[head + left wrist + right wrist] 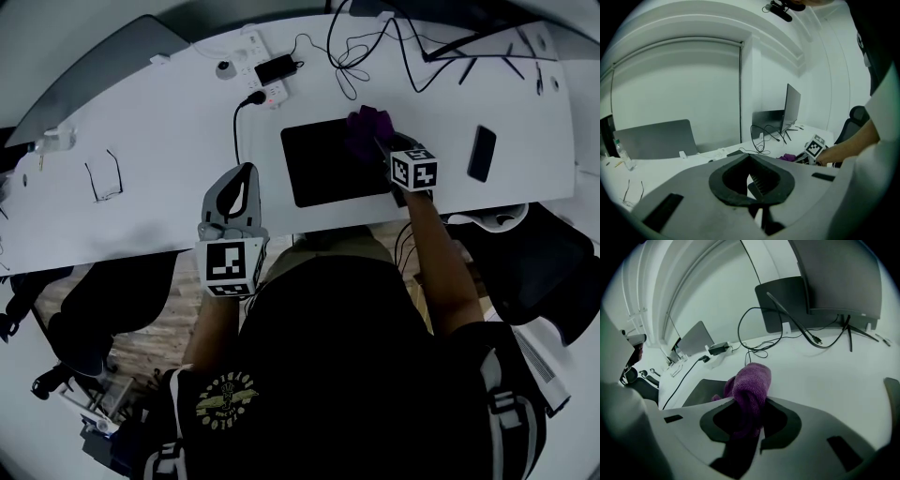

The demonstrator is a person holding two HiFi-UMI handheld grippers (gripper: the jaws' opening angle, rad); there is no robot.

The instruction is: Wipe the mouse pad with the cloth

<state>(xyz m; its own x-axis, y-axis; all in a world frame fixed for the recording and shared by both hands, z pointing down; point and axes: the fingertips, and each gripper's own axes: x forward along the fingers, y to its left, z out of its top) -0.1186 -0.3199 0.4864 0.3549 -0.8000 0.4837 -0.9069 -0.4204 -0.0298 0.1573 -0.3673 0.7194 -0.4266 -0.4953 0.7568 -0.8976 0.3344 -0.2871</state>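
Right tool (379, 142) is clamped on the purple cloth (367, 126). The right gripper view shows the jaws closed on a bunched fold of the cloth (750, 386), which stands up and forward out of the right tool (751, 423).

In the head view the cloth sits over the far right corner of the black mouse pad (326, 167). Whether it presses on the pad I cannot tell. In the right gripper view the mouse pad (700, 391) shows to the left of the cloth, flat on the white surface (825, 371).

Left tool (246, 174) is held over the near part of the surface (150, 141), to the left of the mouse pad and apart from it. In the left gripper view its jaws are together with nothing between them, and the left tool (755, 188) points across the surface.

Other items on the surface:
- Dark phone (482, 153), right of the mouse pad and well clear of it.
- White power strip (255, 77) at the far edge, with a black adapter (277, 67) beside it.
- Loose cables (349, 49) behind the mouse pad.
- Pair of glasses (103, 175) at the left.
- Closed grey laptop (103, 67) in the far left corner.
- Monitor (836, 275), standing behind the cables (759, 350).

Black office chair (536, 255) is off the right end of the surface.
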